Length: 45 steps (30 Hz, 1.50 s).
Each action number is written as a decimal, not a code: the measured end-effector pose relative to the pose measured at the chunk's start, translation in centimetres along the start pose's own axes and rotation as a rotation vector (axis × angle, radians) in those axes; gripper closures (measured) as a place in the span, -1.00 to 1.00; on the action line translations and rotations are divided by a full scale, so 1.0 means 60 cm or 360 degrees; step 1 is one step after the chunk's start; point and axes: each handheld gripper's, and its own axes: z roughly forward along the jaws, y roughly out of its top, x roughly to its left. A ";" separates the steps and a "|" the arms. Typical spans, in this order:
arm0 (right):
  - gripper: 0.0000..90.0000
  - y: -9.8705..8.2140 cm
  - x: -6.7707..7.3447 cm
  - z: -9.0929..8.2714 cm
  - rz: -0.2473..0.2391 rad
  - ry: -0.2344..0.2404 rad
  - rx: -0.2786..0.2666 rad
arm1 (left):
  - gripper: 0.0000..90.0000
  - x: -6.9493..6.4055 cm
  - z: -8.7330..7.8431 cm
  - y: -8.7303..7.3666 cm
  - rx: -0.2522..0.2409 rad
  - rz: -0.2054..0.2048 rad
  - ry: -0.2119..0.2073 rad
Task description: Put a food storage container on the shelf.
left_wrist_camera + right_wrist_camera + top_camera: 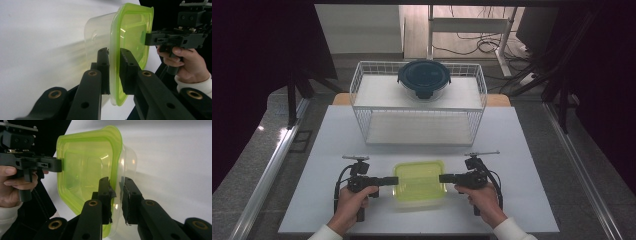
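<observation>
Left gripper [395, 180] and right gripper [442, 178] each clamped on green-lidded container [419, 182] rim, no legible writing.

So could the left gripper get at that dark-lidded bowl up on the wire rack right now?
Probably not: the left gripper is shut on the green box, as is the right gripper. The bowl sits on the rack beyond.

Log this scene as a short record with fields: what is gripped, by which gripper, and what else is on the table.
held item: green-lidded container, clear body, resting on the white table
left gripper: shut on the lid rim at the container's left edge
right gripper: shut on the lid rim at the opposite edge
behind: white wire basket rack
on rack: round container with dark lid
</observation>
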 end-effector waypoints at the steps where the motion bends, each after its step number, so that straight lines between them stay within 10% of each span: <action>1: 0.73 0.000 0.002 -0.002 -0.0014 -0.0003 -0.0009 | 0.78 -0.002 -0.001 0.000 -0.0006 0.0009 0.0000; 45: 0.75 0.031 0.068 -0.065 -0.0241 -0.0043 -0.0198 | 0.80 -0.073 -0.042 0.041 -0.0105 0.0240 -0.0006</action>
